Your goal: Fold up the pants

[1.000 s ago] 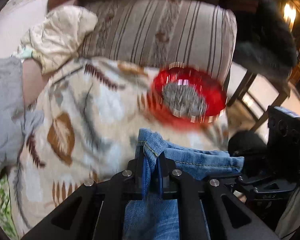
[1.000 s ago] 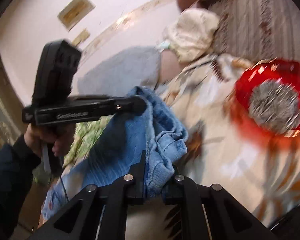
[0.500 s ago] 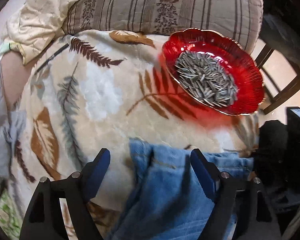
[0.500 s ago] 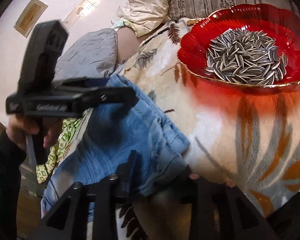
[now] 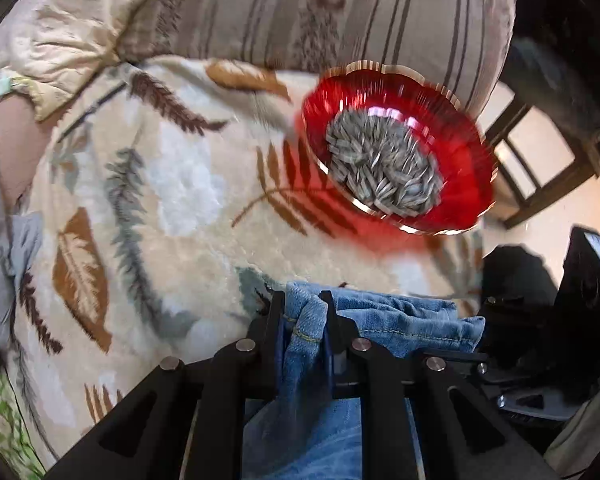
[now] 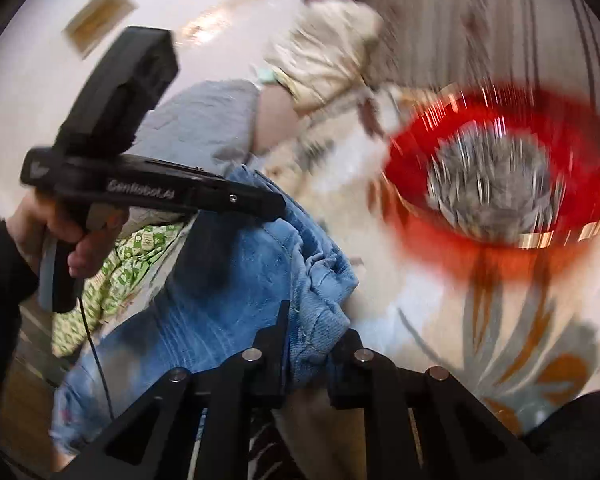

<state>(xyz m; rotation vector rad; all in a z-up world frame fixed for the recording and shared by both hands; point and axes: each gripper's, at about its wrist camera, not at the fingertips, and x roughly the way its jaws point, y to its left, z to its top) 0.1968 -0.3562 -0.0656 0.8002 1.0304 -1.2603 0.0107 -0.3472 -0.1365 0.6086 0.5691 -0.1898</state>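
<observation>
The blue pants [image 5: 400,320] lie on a leaf-patterned blanket [image 5: 172,200] near a red bowl [image 5: 400,152] of seeds, and both the left gripper [image 5: 303,312] and the right gripper [image 6: 314,336] are closing, each with a bunched edge of denim clamped between its jaws.

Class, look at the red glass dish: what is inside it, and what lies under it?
Inside the red glass dish: a heap of grey striped seeds. Under it: the cream leaf-patterned blanket. The dish's bottom is covered by seeds.
</observation>
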